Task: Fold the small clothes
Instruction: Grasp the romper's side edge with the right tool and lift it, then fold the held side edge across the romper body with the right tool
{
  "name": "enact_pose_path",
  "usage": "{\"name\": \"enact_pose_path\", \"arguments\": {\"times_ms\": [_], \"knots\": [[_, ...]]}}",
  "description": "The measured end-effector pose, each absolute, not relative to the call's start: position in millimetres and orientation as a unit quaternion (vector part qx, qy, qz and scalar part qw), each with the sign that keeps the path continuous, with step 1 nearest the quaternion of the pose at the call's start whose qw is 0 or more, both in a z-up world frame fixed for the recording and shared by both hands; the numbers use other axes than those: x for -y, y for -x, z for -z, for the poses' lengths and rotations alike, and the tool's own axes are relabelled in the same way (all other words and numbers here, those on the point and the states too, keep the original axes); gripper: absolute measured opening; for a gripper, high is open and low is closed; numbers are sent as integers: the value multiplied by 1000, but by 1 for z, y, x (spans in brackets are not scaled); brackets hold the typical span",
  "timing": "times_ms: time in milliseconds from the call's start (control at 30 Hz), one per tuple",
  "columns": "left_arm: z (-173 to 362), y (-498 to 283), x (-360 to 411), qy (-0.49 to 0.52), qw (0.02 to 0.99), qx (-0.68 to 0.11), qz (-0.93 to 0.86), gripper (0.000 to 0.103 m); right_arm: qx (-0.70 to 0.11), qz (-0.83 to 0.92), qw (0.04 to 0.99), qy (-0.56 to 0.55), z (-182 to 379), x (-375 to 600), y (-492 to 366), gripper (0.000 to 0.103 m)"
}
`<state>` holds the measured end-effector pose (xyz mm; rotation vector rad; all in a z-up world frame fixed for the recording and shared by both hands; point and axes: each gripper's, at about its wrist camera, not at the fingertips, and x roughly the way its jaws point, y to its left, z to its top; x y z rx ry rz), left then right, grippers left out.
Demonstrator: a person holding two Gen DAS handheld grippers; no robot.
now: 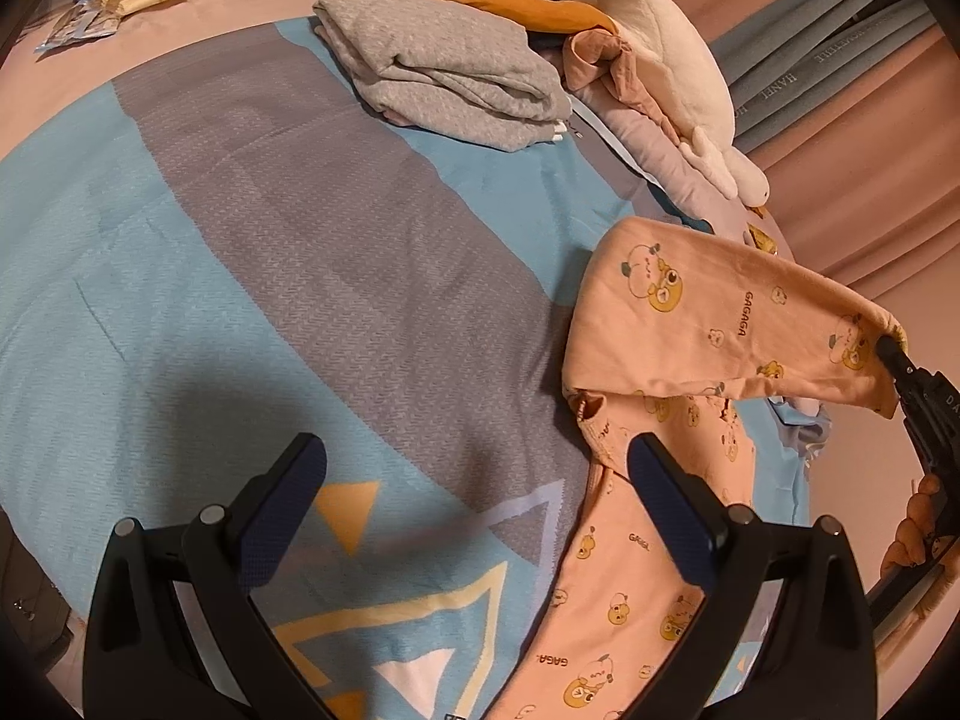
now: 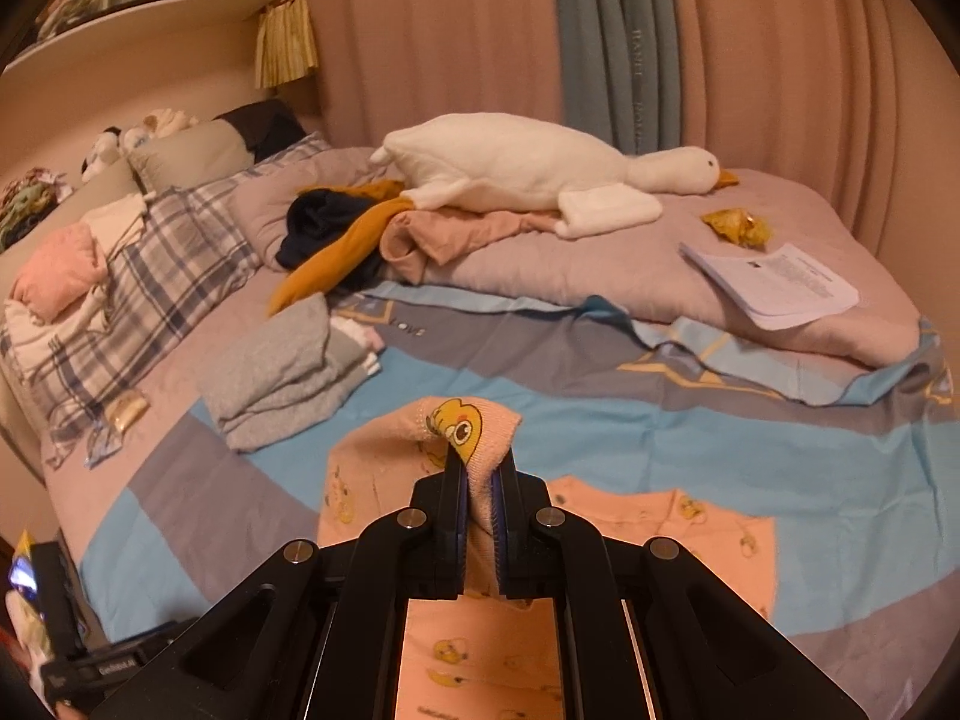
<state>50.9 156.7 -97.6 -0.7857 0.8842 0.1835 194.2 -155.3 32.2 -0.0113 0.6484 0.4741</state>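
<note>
- On the peach garment [image 1: 708, 312], the raised fold I see from my left wrist camera carries the word "GAGAGA" in dark capitals, running sideways.
- Lower on that garment, the same print shows twice, partly cut off, reading "GAGA".
- The blue and grey bedspread [image 2: 600, 414] has "LOVE" printed near its far edge, in my right wrist view.
- The blue curtain stripe [image 1: 798, 81] bears pale lettering that starts "HANF"; the rest is too blurred to read.
- The paper sheets [image 2: 774, 285] on the bed hold printed text too small to read.
</note>
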Motion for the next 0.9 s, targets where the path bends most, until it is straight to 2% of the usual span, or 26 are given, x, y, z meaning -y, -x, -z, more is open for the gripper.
{"name": "enact_pose_path", "arguments": {"times_ms": [900], "knots": [[84, -81, -136, 346, 837, -419, -67, 101, -357, -135, 924, -26, 8, 234, -220, 7]]}}
